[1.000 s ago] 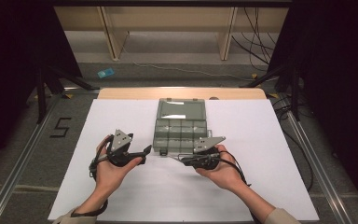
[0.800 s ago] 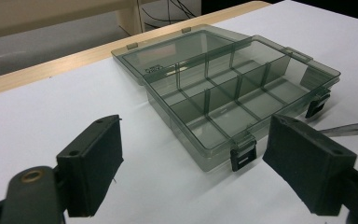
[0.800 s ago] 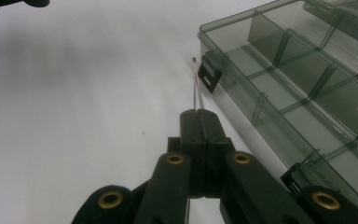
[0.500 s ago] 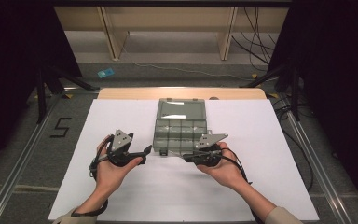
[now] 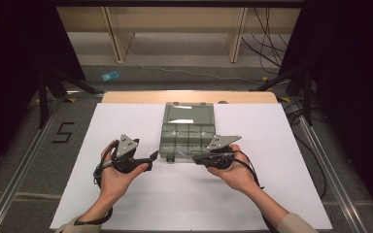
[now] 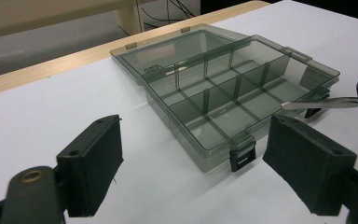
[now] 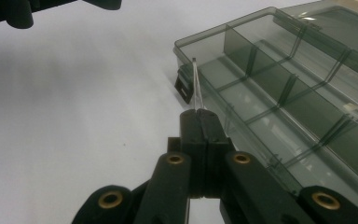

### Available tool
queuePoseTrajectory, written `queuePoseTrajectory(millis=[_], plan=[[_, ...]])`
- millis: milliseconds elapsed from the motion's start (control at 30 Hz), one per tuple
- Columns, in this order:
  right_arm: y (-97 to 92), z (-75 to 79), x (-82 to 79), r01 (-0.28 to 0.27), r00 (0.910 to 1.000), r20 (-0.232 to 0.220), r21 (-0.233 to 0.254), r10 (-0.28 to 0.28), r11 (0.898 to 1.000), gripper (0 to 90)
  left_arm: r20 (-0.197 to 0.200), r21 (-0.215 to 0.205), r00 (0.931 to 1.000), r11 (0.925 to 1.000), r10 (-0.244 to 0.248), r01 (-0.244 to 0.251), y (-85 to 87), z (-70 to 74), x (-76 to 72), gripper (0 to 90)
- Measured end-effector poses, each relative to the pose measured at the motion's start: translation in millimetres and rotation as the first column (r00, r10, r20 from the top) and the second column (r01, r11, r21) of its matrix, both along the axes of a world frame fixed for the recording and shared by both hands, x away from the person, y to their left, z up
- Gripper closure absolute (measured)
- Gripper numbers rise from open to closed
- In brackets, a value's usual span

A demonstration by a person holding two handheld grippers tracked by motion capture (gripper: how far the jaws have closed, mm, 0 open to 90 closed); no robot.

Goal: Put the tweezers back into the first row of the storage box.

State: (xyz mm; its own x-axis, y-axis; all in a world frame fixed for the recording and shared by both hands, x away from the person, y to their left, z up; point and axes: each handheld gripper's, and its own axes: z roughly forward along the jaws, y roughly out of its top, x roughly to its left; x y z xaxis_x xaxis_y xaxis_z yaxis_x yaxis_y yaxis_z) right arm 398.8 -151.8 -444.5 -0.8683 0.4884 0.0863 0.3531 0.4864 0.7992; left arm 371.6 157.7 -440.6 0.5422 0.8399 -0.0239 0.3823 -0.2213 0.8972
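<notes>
A person sits at a white table (image 5: 126,204) with a tool in each hand; in the middle of it lies a smoky-green see-through organiser box (image 5: 188,137), its lid (image 5: 188,113) folded flat away from the person, its divided compartments looking bare as far as can be seen; the right tool (image 5: 200,158) has its jaws pressed together on a thin clear strip (image 7: 196,84), seemingly a loose divider, which juts from the tips toward the box's near front wall, close to a dark latch (image 7: 184,87); whether the strip's end touches the wall cannot be told; the left tool (image 5: 151,158) hovers just off the box's near left corner, jaws spread wide with nothing between them; in the left gripper view the other front latch (image 6: 240,158) sits just ahead of those jaws; judging by this, the box is already opened and the strip already picked up; what seems left is to carry the strip over the wall and seat it in a slot between compartments, perhaps with the left tool steadying the box.
</notes>
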Motion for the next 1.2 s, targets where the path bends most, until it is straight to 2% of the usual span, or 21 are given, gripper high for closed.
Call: queuePoseTrajectory(millis=[467, 633, 867, 967, 1200], plan=[[-2.6, 2.6, 7.0, 0.018, 0.9998, 0.003, 0.015, -0.018, 1.0, 90.0, 0.0, -0.006, 1.0, 1.0, -0.004, 0.004, 0.1, 0.3, 0.1, 17.9], [-3.7, 3.8, 8.7, 0.026, 0.9997, 0.002, 0.02, -0.026, 0.999, 90.0, 0.004, 0.009, 1.0, 1.0, -0.004, 0.004, 0.5, 0.8, -0.1, 18.0], [-4.9, 4.6, 11.5, 0.03, 0.9995, 0.001, 0.024, -0.03, 0.999, 90.0, 0.001, 0.001, 1.0, 1.0, -0.001, 0.001, 0.0, -0.1, 0.2, 17.9], [-5.2, 5.0, 12.9, 0.037, 0.9993, 0.004, 0.032, -0.038, 0.999, 90.0, 0.004, 0.014, 1.0, 0.9999, -0.007, 0.007, 0.3, 0.4, 0.2, 18.0], [-7.4, 5.7, 16.7, 0.046, 0.9989, 0.002, 0.036, -0.047, 0.998, 90.0, 0.002, 0.013, 1.0, 0.9999, -0.007, 0.007, -0.3, 0.1, 0.2, 18.0]])
